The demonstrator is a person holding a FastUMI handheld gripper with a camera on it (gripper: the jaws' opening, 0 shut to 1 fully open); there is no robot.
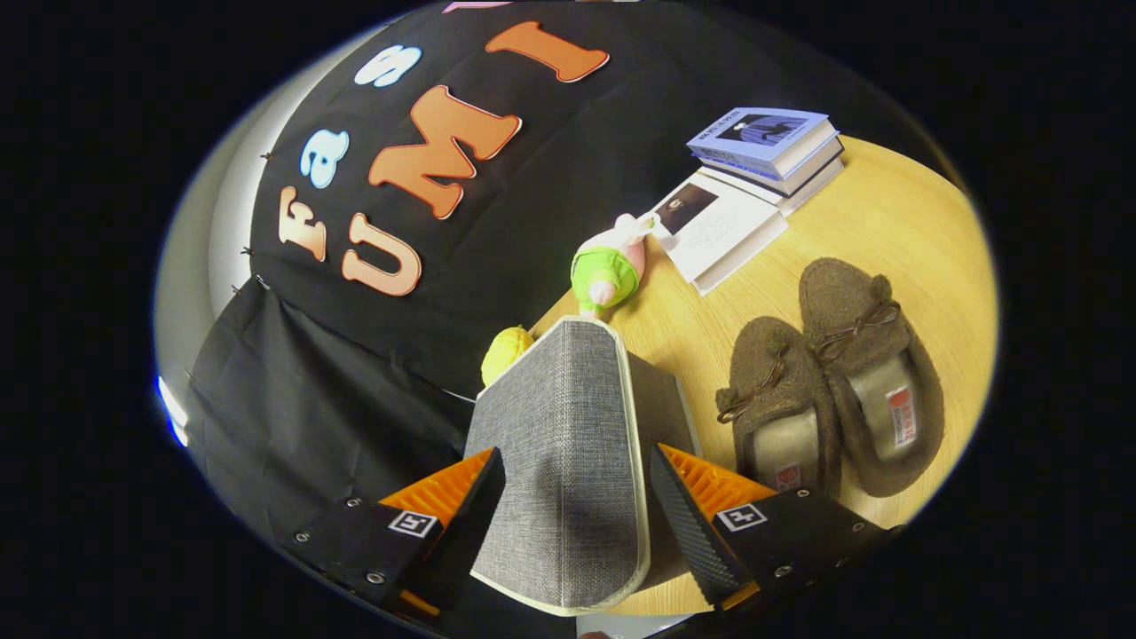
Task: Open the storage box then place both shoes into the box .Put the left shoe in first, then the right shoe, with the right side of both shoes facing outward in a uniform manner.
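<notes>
Gripper: the gripper [572,497] has its two fingers spread apart, with the lid panel standing in the gap between them; a clear gap shows on the right side, so the fingers straddle the panel and do not clamp it.
Box lid: the grey woven-fabric lid with a pale cream edge [559,453], part of the storage box, runs from between the fingers away toward 12 o'clock, its rounded end farthest off.
Box body: a darker grey fabric wall of the box [661,404] shows just beside the lid, at about 1 o'clock from the fingertips.
Shoes: a pair of brown felt slippers with small bows and pale insoles [830,382] lies side by side on the table at 2 o'clock, beyond the right finger and apart from the box.
Table: light wooden tabletop [896,222].
Yellow toy: a small yellow soft object [506,352] peeks out behind the lid at 11 o'clock.
Plush: a pink and green soft toy [611,266] lies beyond the lid at 12 o'clock.
Books: an open white-paged book [723,232] and, farther still, a stack of blue-covered books [768,144] lie at 1 o'clock.
</notes>
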